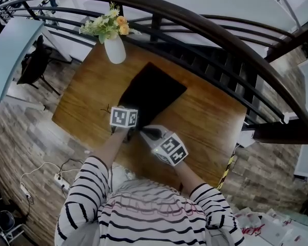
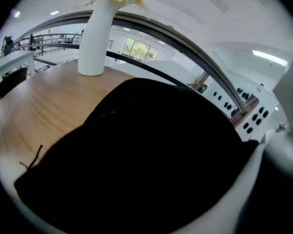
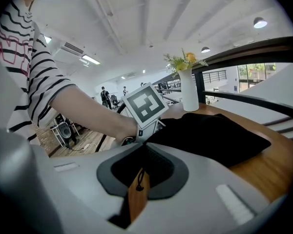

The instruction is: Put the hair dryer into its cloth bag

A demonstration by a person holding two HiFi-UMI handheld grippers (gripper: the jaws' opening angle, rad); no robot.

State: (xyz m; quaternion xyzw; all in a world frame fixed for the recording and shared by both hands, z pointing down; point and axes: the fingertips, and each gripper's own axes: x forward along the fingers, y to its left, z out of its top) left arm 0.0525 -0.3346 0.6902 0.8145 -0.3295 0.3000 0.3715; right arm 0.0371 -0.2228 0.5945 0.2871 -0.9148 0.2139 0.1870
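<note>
L claw (image 1: pixel 124 130): jaws buried under black cloth bag (image 2: pixel 146 155), which fills its view. Gap unreadable; tips sit at bag's near edge. R claw (image 1: pixel 155 137): jaws covered by grey hair dryer (image 3: pixel 200 199), w/ dark intake grille (image 3: pixel 144 167) and brown tag (image 3: pixel 136 196) dead ahead. Dryer clamped in its grip, bag just beyond. Vase (image 1: pixel 115 49) past bag's far end.

White vase (image 1: pixel 115 49) of flowers (image 1: pixel 108 25) on wooden table (image 1: pixel 84 99), beside railing (image 1: pixel 205 28).
</note>
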